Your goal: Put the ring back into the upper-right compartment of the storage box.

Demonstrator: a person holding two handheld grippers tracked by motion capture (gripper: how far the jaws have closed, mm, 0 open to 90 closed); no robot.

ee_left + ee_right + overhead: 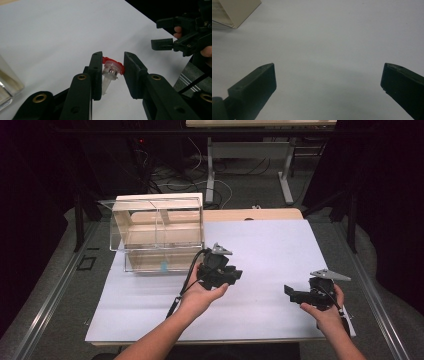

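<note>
A small clear tube with a red cap (110, 72) sits between the jaws of my left gripper (113, 56), which is shut on it. The cap is pinched from both sides and the tube's pointed end hangs down. In the high view the left gripper (235, 275) hovers over the middle of the white table sheet (270, 245), turned to the right. My right gripper (292, 292) is held near the right front and faces the left one. Its jaws (328, 67) stand wide open with nothing between them. The right gripper (163, 33) shows beyond the tube in the left gripper view.
A clear plastic box with compartments (160, 232) stands at the table's back left, with a small blue item (163, 266) in its lower front part. Its corner (234, 10) appears in the right gripper view. Table legs and cables lie behind the table.
</note>
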